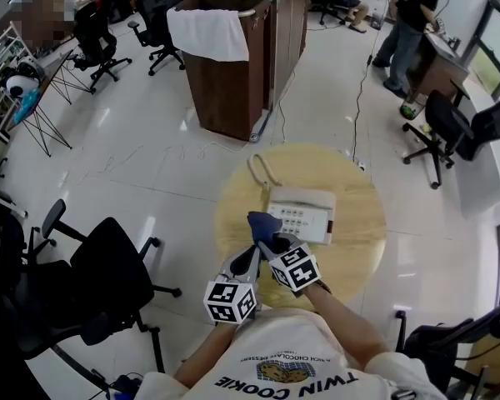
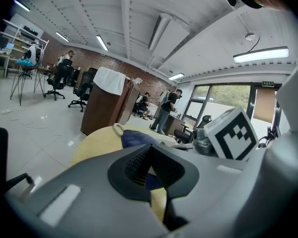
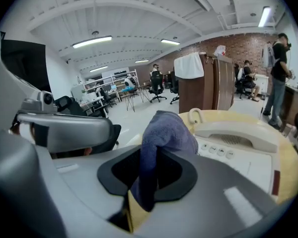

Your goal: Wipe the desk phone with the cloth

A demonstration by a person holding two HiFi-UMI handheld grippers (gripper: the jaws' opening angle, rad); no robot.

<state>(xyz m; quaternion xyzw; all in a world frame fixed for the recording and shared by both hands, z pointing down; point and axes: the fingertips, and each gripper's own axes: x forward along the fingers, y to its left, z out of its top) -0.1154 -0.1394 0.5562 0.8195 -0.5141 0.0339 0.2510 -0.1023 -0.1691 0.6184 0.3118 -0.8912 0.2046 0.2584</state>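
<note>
A white desk phone (image 1: pixel 301 211) with its handset on the cradle lies on a round wooden table (image 1: pixel 358 257). My right gripper (image 1: pixel 271 244) is shut on a blue cloth (image 1: pixel 262 227), which bunches up above the jaws just left of the phone's keypad. In the right gripper view the cloth (image 3: pixel 166 133) stands between the pads of that gripper (image 3: pixel 148 182), with the phone (image 3: pixel 238 150) to the right. My left gripper (image 1: pixel 248 262) hangs close beside the right one, jaws together and holding nothing. From the left gripper (image 2: pixel 150 165) I see the cloth (image 2: pixel 136 139) just ahead.
The phone's coiled cord (image 1: pixel 261 173) loops toward the table's far edge. A brown cabinet (image 1: pixel 229 82) draped with a white cloth stands beyond the table. Black office chairs (image 1: pixel 108 282) are at the left and another (image 1: pixel 442 132) at the right. People stand at the far right (image 1: pixel 408 23).
</note>
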